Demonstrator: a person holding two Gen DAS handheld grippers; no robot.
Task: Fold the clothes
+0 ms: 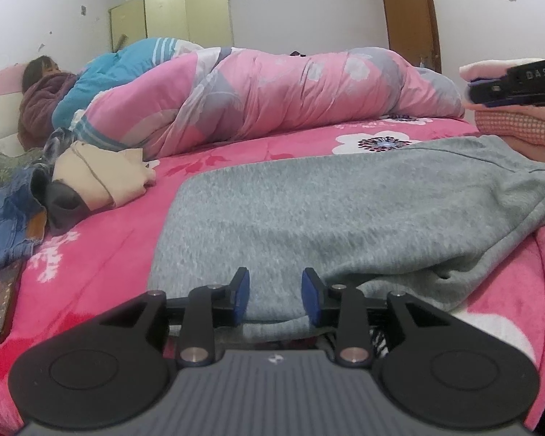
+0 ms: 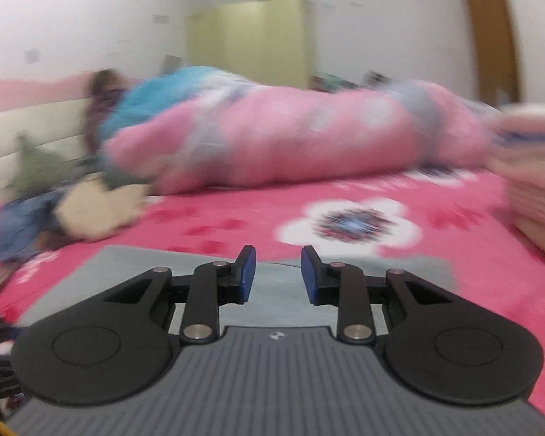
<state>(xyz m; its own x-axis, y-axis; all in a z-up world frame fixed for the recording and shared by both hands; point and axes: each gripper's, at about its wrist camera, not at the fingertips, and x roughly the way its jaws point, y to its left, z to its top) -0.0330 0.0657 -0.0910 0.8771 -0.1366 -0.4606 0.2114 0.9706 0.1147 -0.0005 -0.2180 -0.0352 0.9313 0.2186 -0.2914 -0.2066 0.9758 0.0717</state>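
At the far left of the left wrist view a heap of unfolded clothes (image 1: 36, 196), denim and beige among them, waits on the pink flowered bedspread (image 1: 101, 254). Behind it, a person (image 1: 43, 83) lies under a rolled pink quilt (image 1: 272, 98). In the middle lies the grey garment (image 1: 345, 210), a soft, fuzzy knit spread mostly flat, with a seam showing near its right end and a rumpled, doubled edge at the near right. The left gripper (image 1: 275, 294) sits low at the garment's near hem, its blue pads parted with cloth lying between them but not visibly pinched. To the right, the right gripper (image 2: 277, 276) hovers above the grey cloth with its claws likewise spread and nothing between them; its view is blurred. At the far right stands a stack of folded clothes (image 1: 519, 134).

To fold well, I judge each gripper should pinch a corner of the near hem, lift both together and level, carry the edge across to the far hem, and smooth that rumple first
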